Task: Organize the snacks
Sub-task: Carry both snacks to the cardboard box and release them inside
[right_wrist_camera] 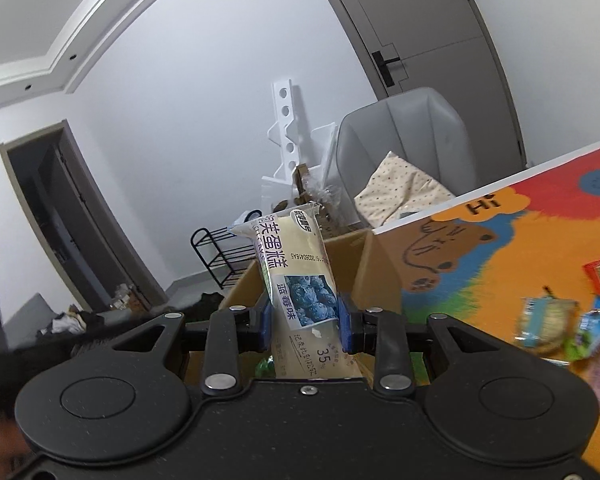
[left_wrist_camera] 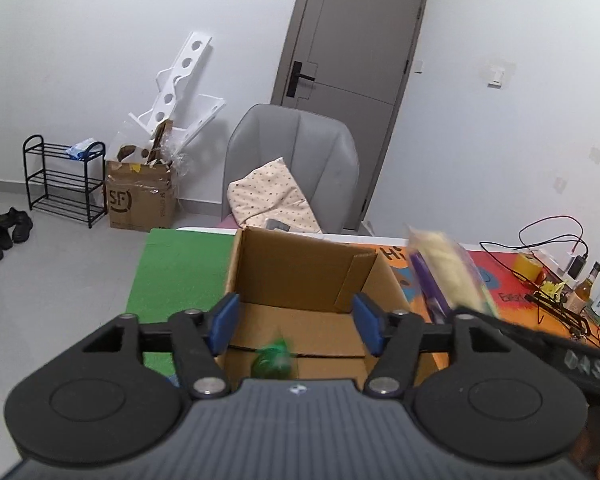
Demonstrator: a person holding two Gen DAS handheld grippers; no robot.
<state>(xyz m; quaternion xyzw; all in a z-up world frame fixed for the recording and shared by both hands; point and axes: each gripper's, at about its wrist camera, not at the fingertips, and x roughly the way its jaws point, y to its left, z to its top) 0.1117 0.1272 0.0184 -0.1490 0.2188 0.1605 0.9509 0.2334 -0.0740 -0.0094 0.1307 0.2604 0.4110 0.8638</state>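
- Leftmost, a green mat [left_wrist_camera: 172,276] is covering the near-left part of the desk, and a shoe rack [left_wrist_camera: 64,178] is standing on the floor beyond it.
- Next, the left gripper [left_wrist_camera: 296,320] is hovering over the open cardboard box [left_wrist_camera: 308,280], its jaws spread wide with nothing between the 2 blue pads [left_wrist_camera: 224,320].
- Inside the box, a green wrapped snack [left_wrist_camera: 274,360] is lying on the bottom, blurred, so its label cannot be read.
- Behind the box, a grey chair [left_wrist_camera: 292,160] is carrying a dotted cushion [left_wrist_camera: 272,200].
- Further right, the right gripper [right_wrist_camera: 304,322] is clenching a cream-coloured cake packet [right_wrist_camera: 300,280] with a blueberry picture; the jaws are pinching its lower half and the packet is sticking up, leaning slightly left.
- From the left wrist view, the same packet [left_wrist_camera: 448,272] is showing blurred just beside the box's right wall, above the colourful play mat [left_wrist_camera: 512,292].
- From the right wrist view, the packet is sitting in front of the box [right_wrist_camera: 352,264], above its opening.
- Rightmost, several loose snack packets [right_wrist_camera: 572,320] are lying scattered on the play mat [right_wrist_camera: 500,264], well apart from the box; they are too blurred to name.
- At the desk's far-right edge, a roll of yellow tape [left_wrist_camera: 530,266], a bottle [left_wrist_camera: 586,286] and cables [left_wrist_camera: 548,236] are sitting together.
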